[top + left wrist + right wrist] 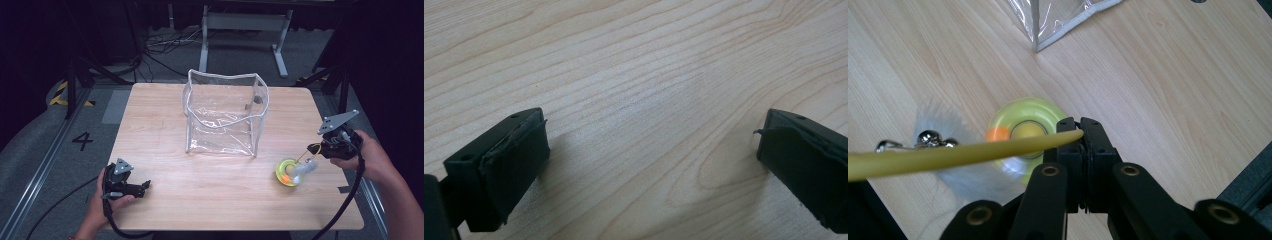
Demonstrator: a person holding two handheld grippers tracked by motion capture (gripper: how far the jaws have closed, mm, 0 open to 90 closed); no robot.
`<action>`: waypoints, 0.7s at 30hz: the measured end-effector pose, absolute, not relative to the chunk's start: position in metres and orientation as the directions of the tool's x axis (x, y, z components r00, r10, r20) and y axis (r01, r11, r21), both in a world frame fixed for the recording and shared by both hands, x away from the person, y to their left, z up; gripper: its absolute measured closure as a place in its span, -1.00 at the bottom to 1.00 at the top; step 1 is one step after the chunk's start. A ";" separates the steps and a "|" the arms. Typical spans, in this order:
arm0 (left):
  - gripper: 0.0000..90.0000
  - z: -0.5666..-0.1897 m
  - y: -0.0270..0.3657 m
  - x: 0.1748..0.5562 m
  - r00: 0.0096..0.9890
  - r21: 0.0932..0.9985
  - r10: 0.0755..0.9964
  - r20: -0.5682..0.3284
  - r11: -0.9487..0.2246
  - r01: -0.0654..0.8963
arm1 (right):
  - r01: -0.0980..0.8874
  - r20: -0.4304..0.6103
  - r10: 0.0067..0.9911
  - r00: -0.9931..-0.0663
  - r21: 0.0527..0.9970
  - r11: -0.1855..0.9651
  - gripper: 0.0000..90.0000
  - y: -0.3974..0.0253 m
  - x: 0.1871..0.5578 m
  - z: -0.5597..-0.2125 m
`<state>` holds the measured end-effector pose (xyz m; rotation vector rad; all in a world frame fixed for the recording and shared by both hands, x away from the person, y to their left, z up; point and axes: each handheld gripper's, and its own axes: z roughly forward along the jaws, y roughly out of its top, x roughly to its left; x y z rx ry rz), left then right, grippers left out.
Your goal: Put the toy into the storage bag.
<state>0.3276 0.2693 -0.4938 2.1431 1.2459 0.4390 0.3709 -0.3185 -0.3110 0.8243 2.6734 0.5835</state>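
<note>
**Wand held low at right edge; clear bag stands apart**

The wooden table has a broad bare front strip between the two hands. The clear plastic bag stands upright at centre rear, mouth up, set in from the far edge; nothing can be made out inside it.

The yellow-green ring toy sits at front right, apart from the bag and inside the right edge.

The left gripper rests near the front left corner, jaws spread wide over bare wood, holding nothing.

The right gripper is beside the right edge, jaws clenched on the yellow wand. The wand's feather and bells hang over the ring toy.
</note>
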 end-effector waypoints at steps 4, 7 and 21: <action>-0.99 -0.494 0.269 0.328 0.501 0.653 0.865 -0.020 -0.368 0.662 | 0.468 -0.159 0.580 -0.799 0.442 0.765 0.96 -0.316 0.371 -0.308; -0.99 -0.494 0.269 0.328 0.501 0.653 0.865 -0.020 -0.368 0.662 | 0.469 -0.168 0.583 -0.795 0.440 0.766 0.96 -0.315 0.372 -0.305; -0.99 -0.494 0.269 0.327 0.498 0.655 0.867 -0.022 -0.364 0.663 | 0.446 -0.222 0.581 -0.783 0.450 0.774 0.97 -0.303 0.383 -0.266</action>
